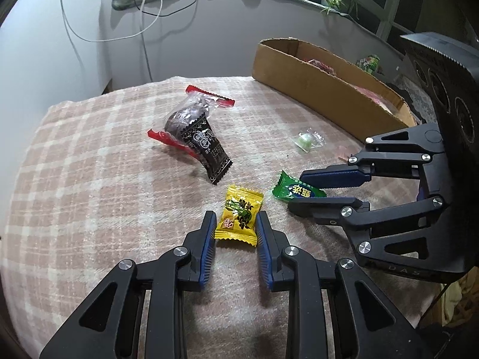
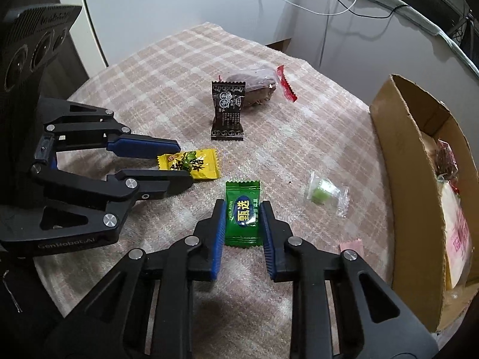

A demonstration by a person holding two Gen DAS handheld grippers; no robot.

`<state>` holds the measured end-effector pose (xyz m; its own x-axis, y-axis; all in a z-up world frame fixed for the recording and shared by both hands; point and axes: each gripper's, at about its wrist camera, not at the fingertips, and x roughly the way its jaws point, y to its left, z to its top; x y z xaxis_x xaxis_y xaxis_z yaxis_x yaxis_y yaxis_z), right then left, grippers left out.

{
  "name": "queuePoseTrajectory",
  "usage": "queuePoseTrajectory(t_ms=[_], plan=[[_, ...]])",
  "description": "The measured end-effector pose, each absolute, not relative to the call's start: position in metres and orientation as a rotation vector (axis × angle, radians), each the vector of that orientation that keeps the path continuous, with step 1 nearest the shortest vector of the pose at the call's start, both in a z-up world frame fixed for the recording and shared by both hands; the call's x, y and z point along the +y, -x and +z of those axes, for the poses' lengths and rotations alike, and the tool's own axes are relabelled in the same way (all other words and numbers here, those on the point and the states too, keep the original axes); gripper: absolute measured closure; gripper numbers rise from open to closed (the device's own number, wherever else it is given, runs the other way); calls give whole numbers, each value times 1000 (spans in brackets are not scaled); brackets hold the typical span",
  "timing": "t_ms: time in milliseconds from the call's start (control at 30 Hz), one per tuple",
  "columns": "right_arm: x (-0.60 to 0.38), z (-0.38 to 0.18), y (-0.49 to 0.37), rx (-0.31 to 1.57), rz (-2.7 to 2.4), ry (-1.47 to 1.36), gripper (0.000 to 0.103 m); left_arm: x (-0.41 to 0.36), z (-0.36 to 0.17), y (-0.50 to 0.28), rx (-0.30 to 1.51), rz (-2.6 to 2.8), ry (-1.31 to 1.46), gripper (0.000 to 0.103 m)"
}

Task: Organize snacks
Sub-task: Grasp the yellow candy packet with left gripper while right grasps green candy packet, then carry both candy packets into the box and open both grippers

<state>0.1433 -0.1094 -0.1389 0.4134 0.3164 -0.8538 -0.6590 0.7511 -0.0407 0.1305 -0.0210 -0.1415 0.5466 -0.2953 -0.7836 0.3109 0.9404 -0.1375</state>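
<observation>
The yellow sweet is clamped by the left gripper; the green sweet by the right gripper; some snacks are already boxed; three lie loose.

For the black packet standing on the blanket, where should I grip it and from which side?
Take the black packet across its flat middle panel, coming from above. It stands on its crimped bottom edge, leaning against the red-ended clear pouch, so the top is free. Its thin faces would suit a pinch.
</observation>
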Motion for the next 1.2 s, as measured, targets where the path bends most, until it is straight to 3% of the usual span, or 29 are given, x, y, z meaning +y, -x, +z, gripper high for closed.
queuePoseTrajectory(t_ms=[467,1200], plan=[[-142,-105,-126,893,594,311,80,-12,-128,-116,890,-349,20,78],[-214,-29,-126,727,481,190,80,-45,-54,-118,707,-425,9,78]])
